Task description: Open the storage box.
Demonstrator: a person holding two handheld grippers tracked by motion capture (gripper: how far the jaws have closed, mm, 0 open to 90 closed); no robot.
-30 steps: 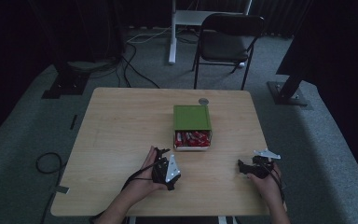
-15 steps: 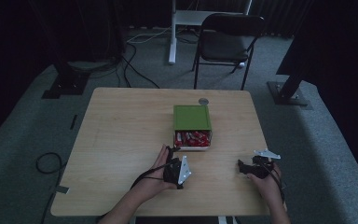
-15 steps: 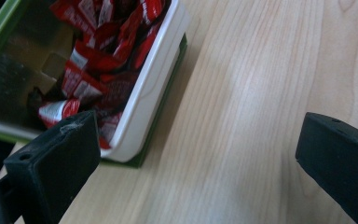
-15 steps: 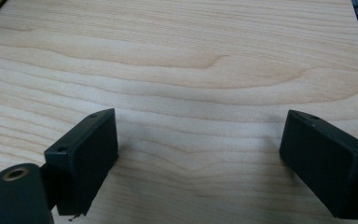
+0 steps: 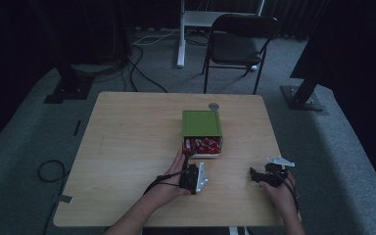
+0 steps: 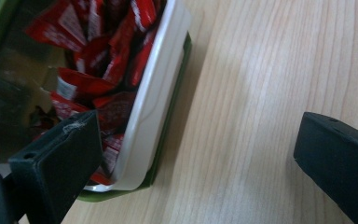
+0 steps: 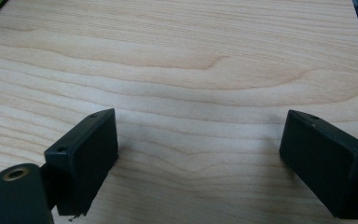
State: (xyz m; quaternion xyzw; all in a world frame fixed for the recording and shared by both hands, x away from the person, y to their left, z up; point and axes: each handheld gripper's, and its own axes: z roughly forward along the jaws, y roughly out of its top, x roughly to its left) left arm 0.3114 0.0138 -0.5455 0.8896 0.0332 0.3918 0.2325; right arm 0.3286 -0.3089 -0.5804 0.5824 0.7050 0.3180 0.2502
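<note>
A green box lies a little right of the middle of the tabletop, its white inner tray drawn out toward the near edge and heaped with red sachets; in the left gripper view the tray's white rim curves over the green base and the sachets carry white print too blurred to read. The left gripper sits just before the tray's near end, jaws spread wide with nothing between them, one jaw in front of the tray's corner. The right gripper rests near the right part of the near edge, well apart from the box, jaws wide over bare wood. A small round grey disc lies by the far edge. The light wood-grain table stands on grey carpet; beyond it are a black folding chair, cables and dark stands.
</note>
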